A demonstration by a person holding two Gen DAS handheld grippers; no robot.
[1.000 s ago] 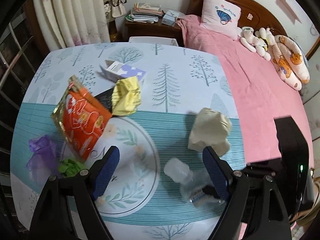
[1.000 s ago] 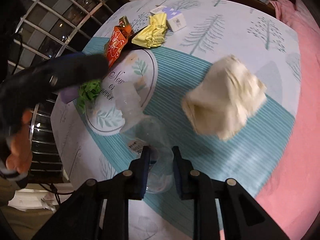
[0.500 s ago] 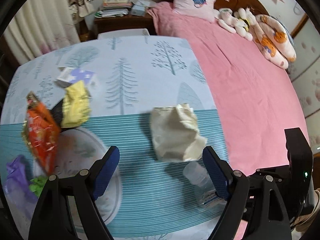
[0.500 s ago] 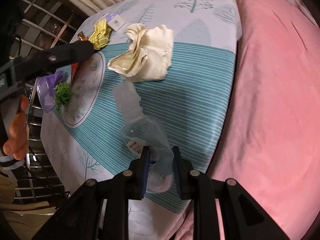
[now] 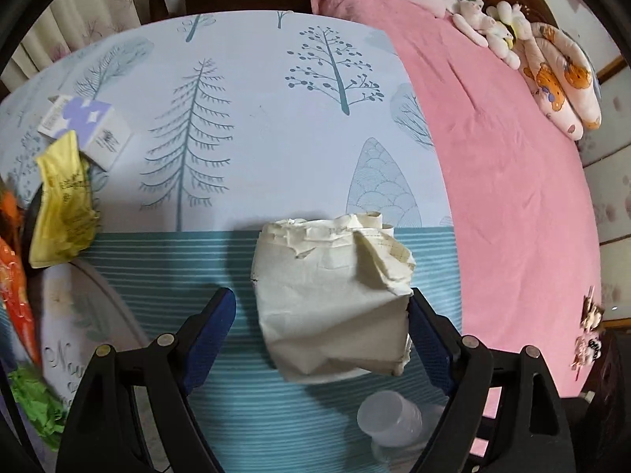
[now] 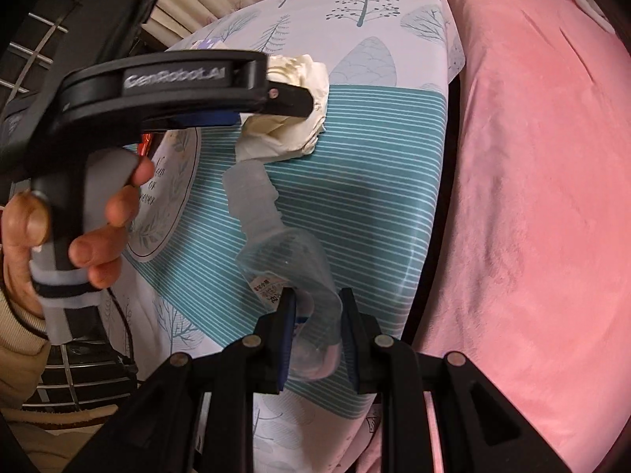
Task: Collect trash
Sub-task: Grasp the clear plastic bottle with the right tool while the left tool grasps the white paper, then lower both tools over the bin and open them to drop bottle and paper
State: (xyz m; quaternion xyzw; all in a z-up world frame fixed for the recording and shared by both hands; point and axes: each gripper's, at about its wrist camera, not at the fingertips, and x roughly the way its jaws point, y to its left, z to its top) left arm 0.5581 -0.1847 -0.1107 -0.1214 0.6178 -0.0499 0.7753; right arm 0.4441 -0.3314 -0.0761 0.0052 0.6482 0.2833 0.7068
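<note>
Since the earlier frame, the left tongs (image 5: pixel 321 327) have advanced, open, to straddle the crumpled paper (image 5: pixel 335 299). Right tongs (image 6: pixel 315 315) pinch the clear bottle (image 6: pixel 284 252); closing left could nudge its cap, or the springy paper may slip.

crumpled cream paper wad (image 5: pixel 335 299) on teal stripes near surface's bed-side edge, clear plastic bottle (image 6: pixel 292 260) tilted, cap toward wad, yellow wrapper (image 5: pixel 63 205), white-purple box (image 5: pixel 84 130) at far edge
</note>
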